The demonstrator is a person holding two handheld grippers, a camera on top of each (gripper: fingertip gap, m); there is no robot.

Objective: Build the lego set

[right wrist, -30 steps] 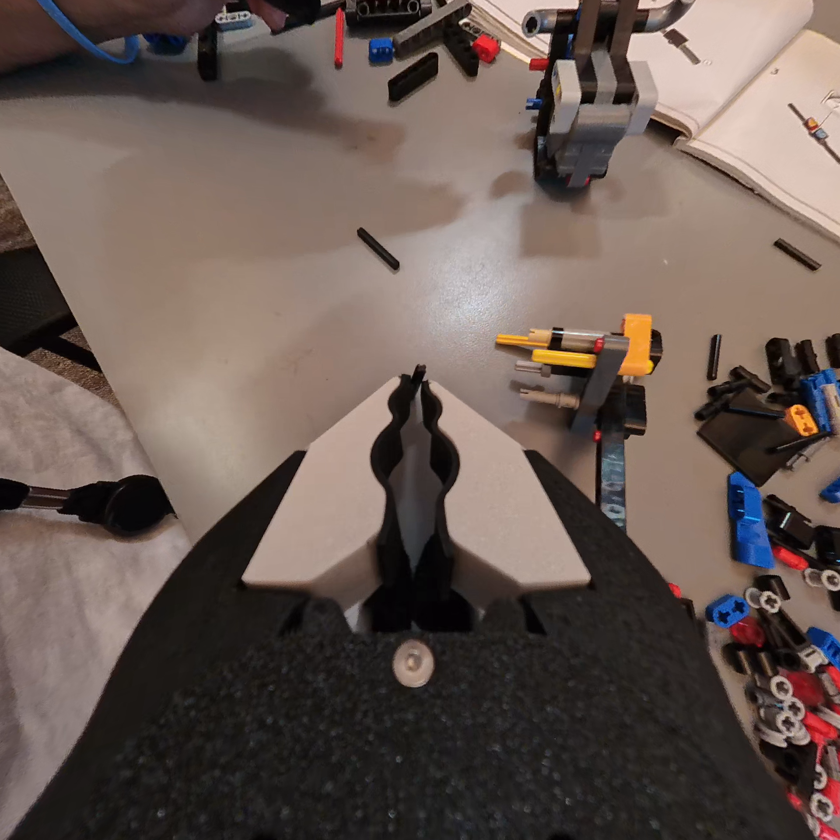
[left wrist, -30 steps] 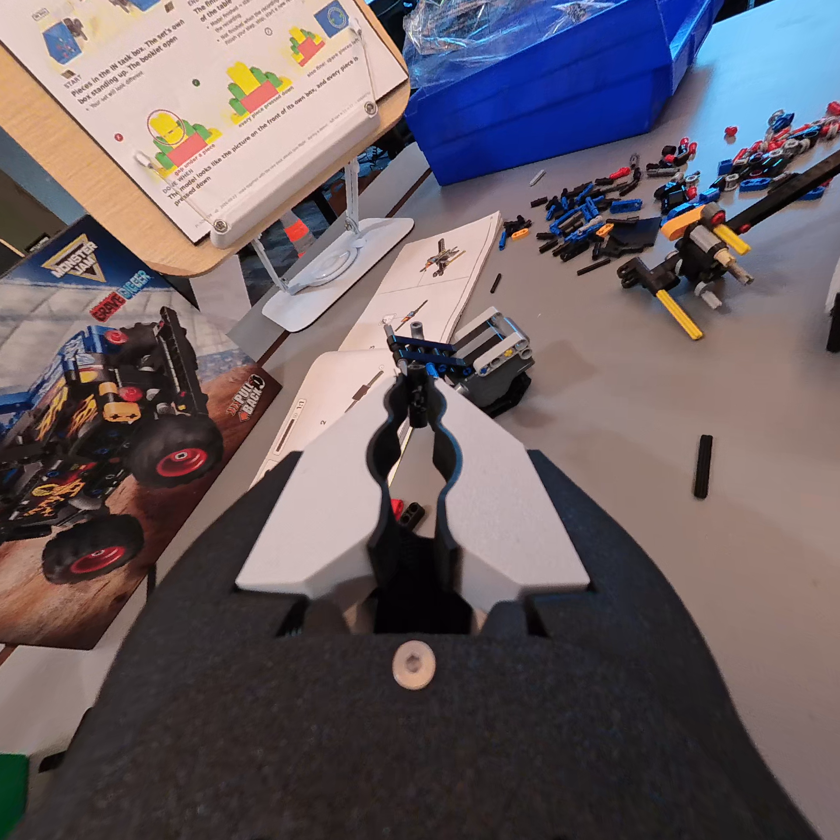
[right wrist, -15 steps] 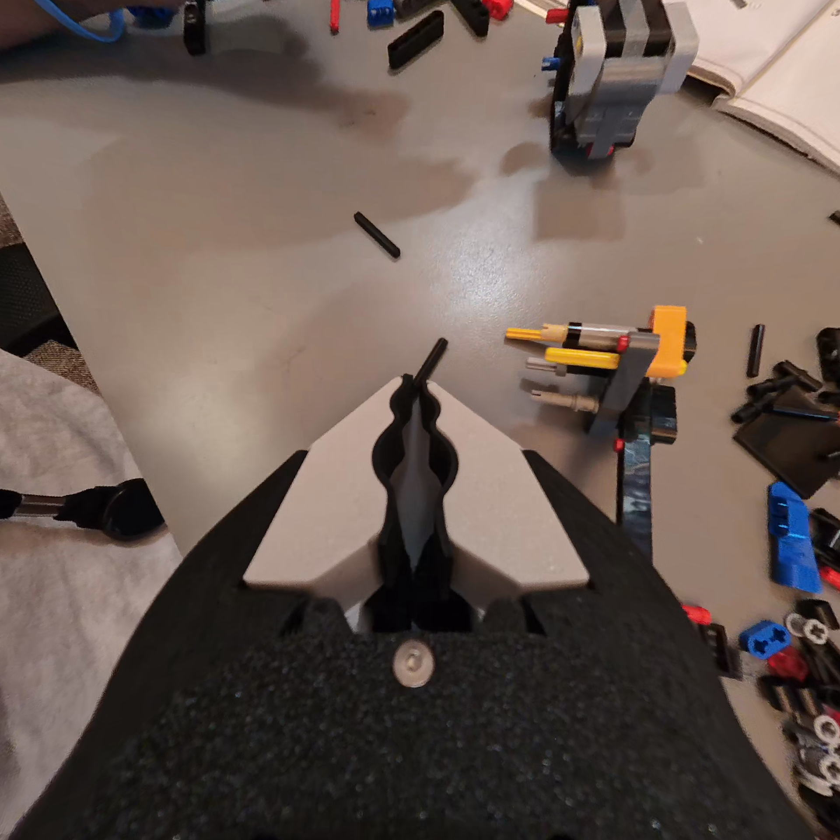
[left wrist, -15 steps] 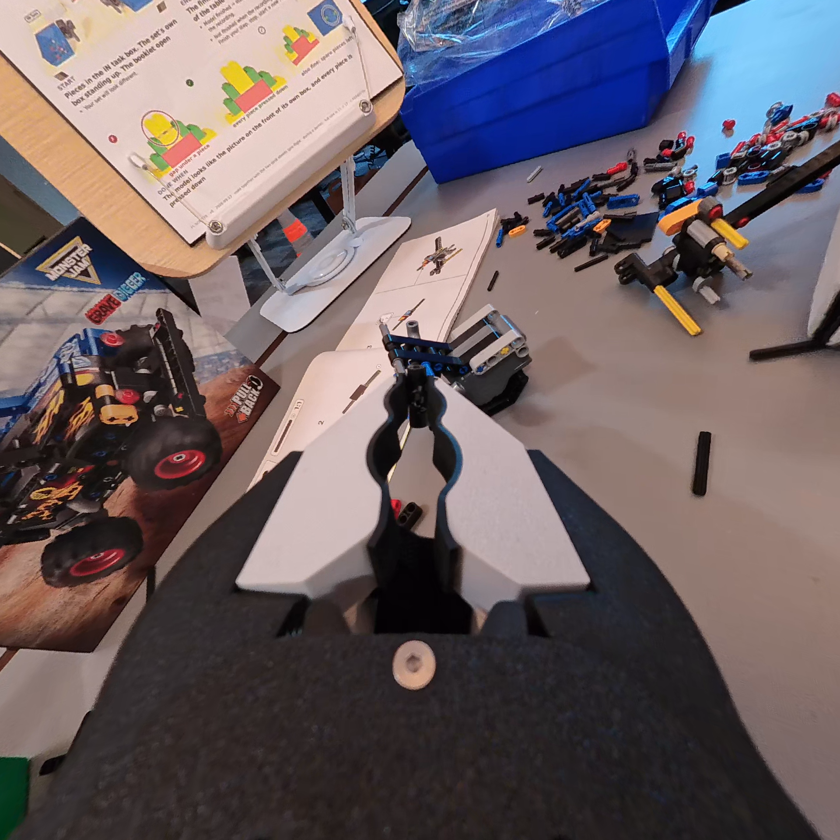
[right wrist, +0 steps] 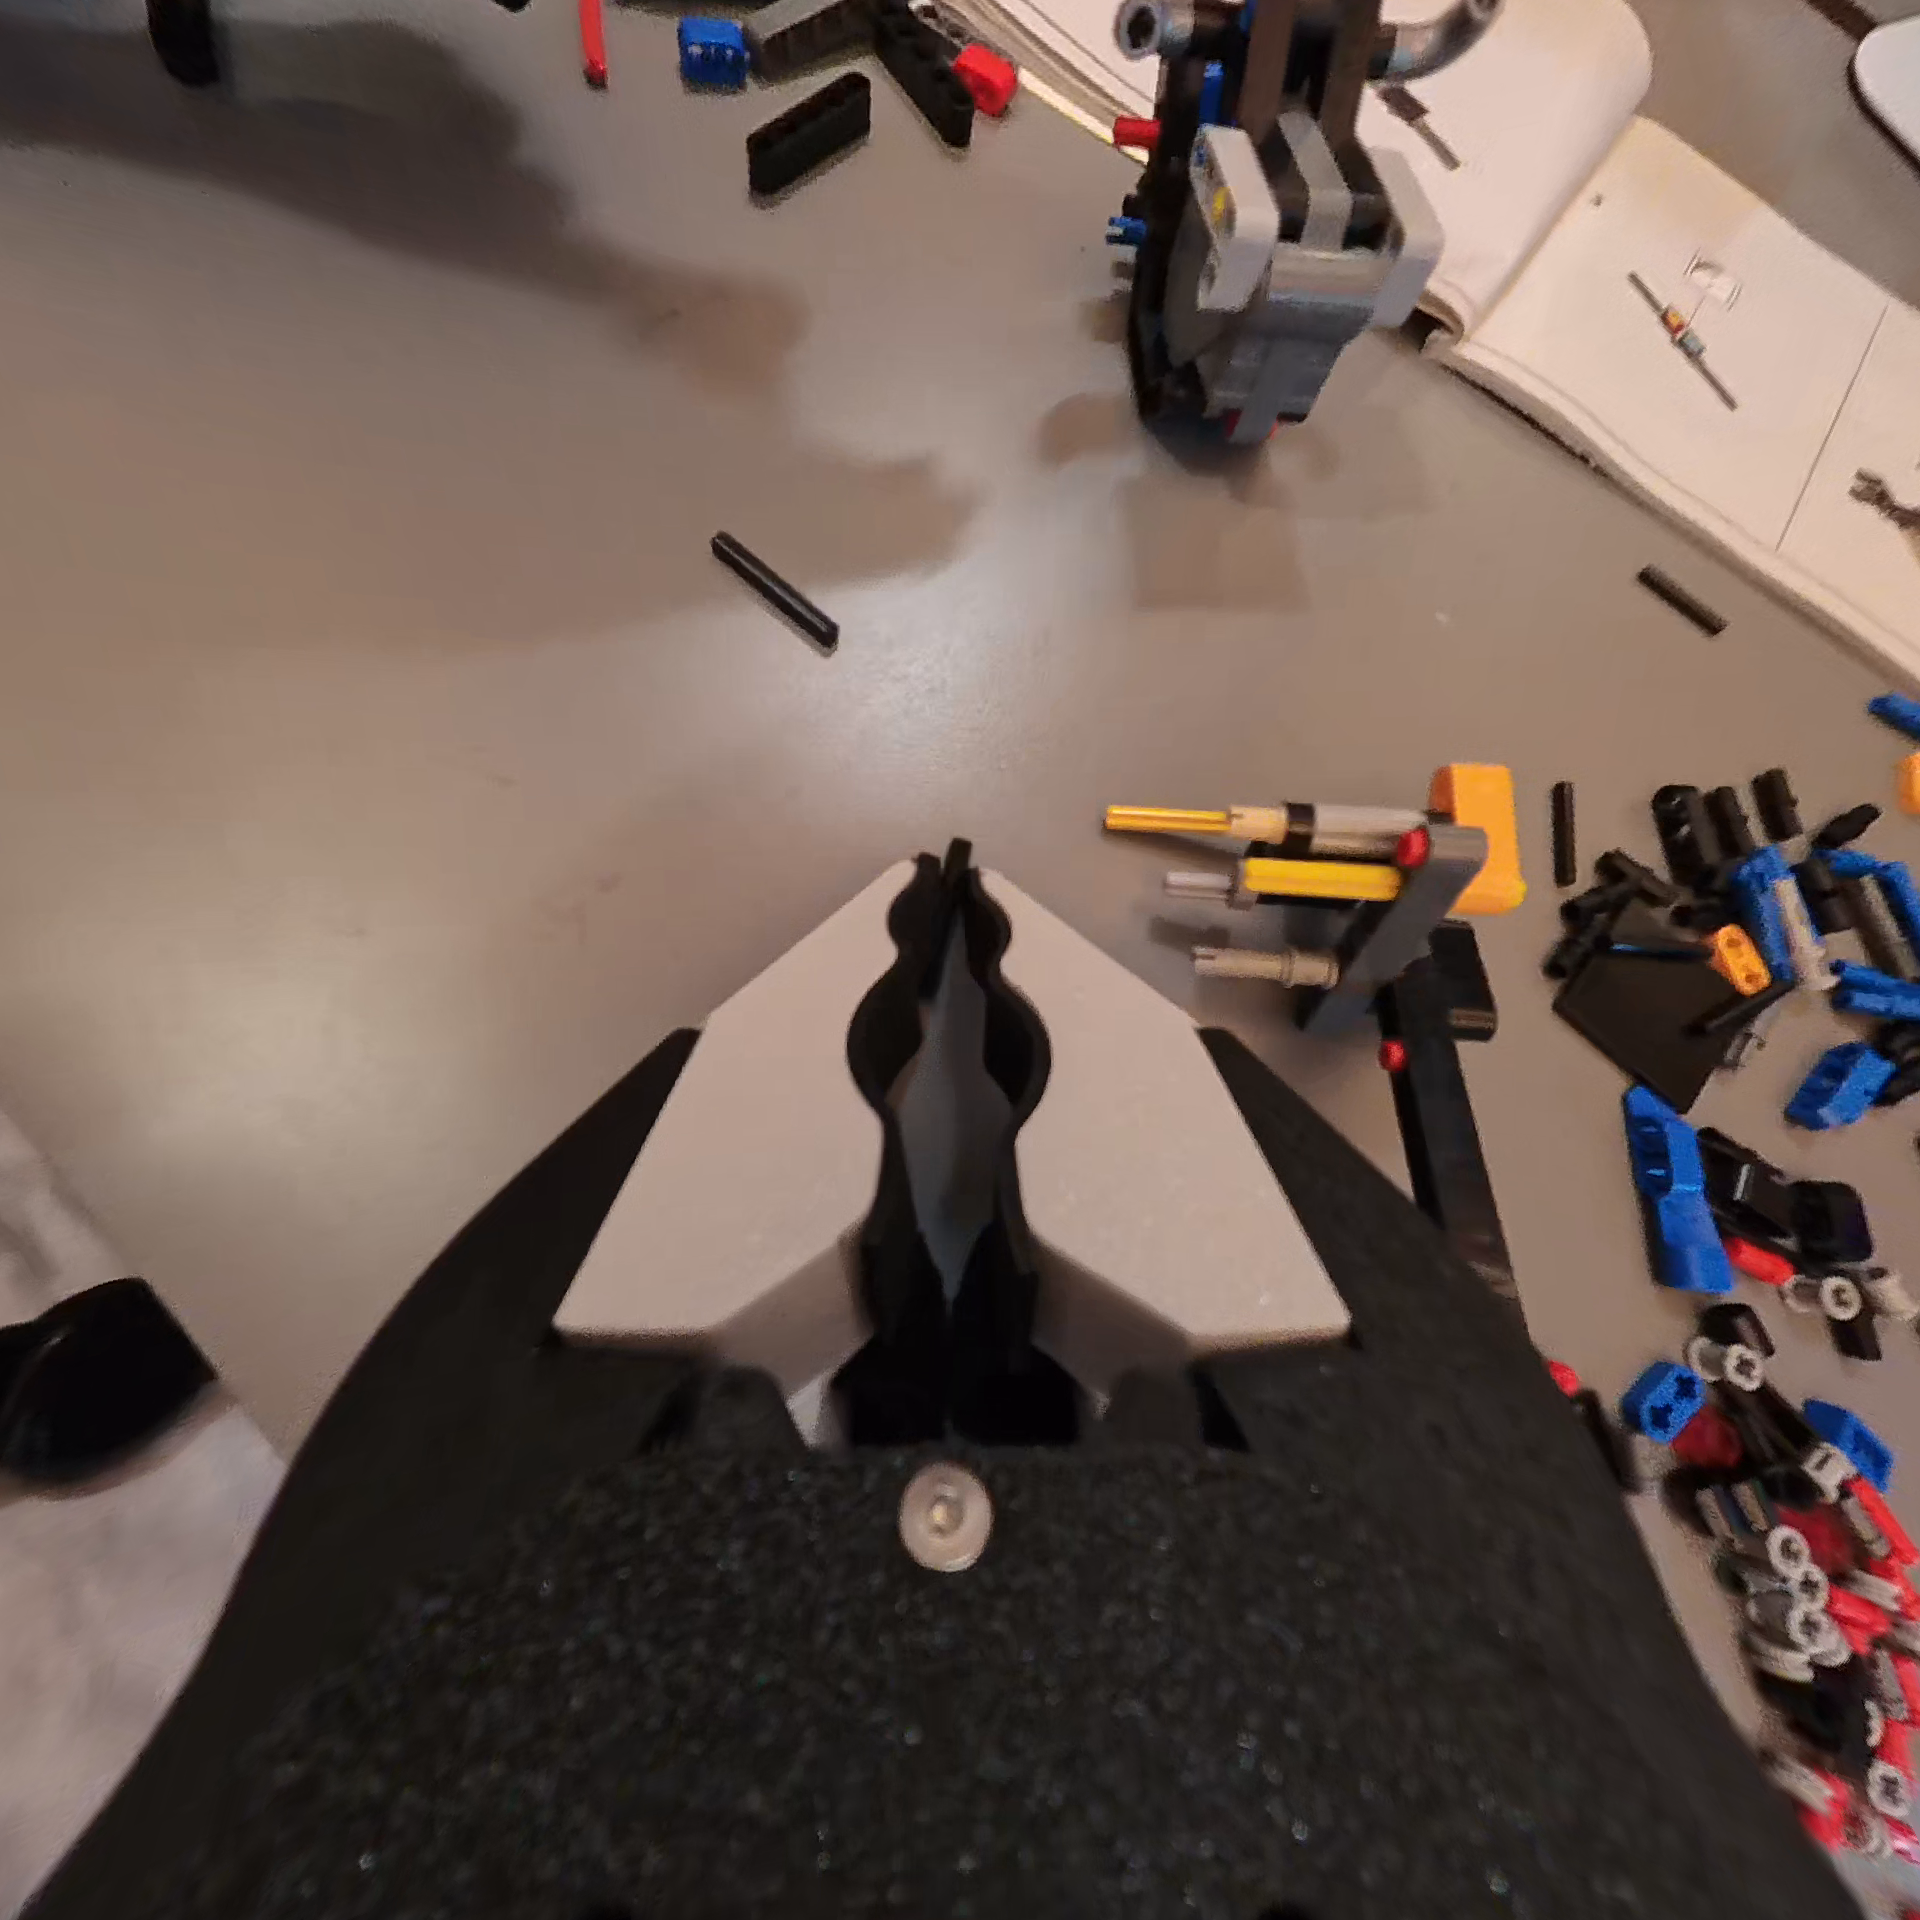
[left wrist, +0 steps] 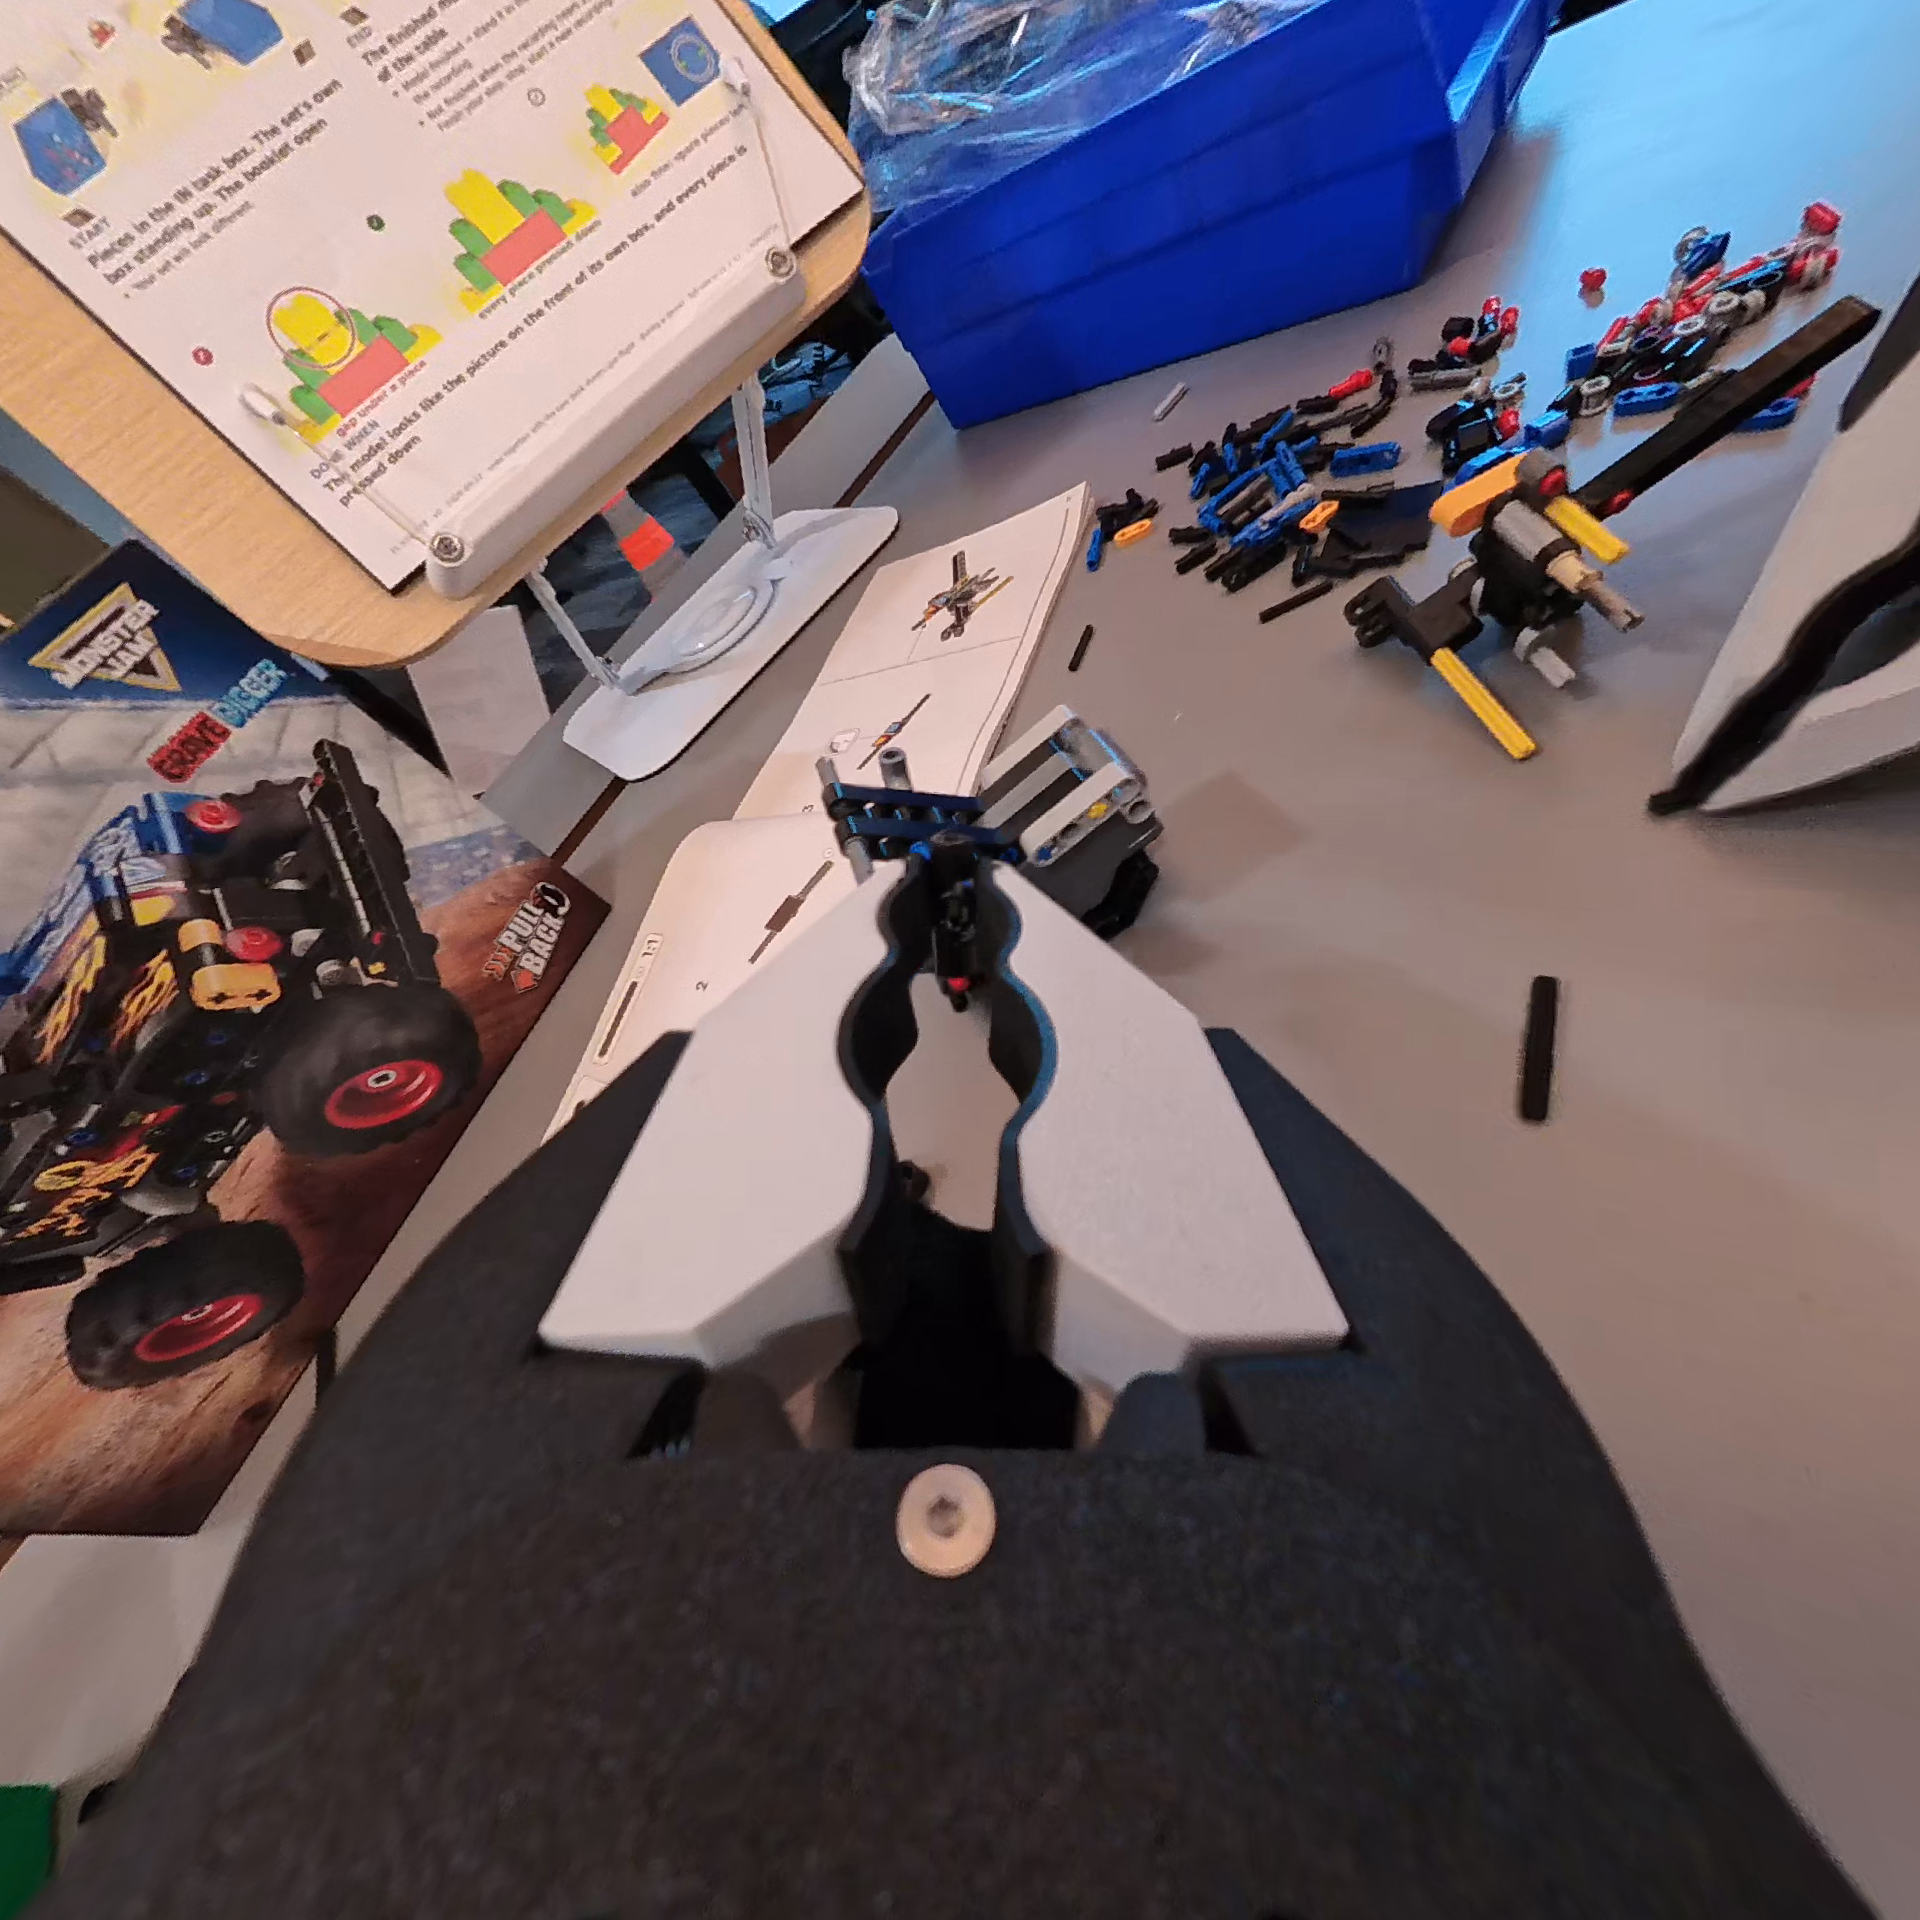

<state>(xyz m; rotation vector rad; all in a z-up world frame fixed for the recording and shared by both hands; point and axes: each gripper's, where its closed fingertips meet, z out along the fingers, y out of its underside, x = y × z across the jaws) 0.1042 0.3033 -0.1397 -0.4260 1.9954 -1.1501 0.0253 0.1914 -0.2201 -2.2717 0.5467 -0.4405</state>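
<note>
My left gripper is shut on a small black part of the grey-and-blue motor assembly, which stands on the grey table by the open instruction booklet. The assembly also shows in the right wrist view. My right gripper is shut on a thin black axle whose tip just pokes out. It hovers over bare table, left of the yellow-and-orange sub-assembly. Its grey fingers enter the left wrist view at the right edge.
A loose black axle lies between the grippers, another by the booklet. Several small loose parts are piled on the right. A blue bin, a sheet stand and the set's box line the far side. One gripper's finger ends stand about 15 cm off the other's.
The right gripper has moved closer to the motor assembly and shows larger in the left view. The axle pokes out of its tips less. The left gripper has hardly moved.
</note>
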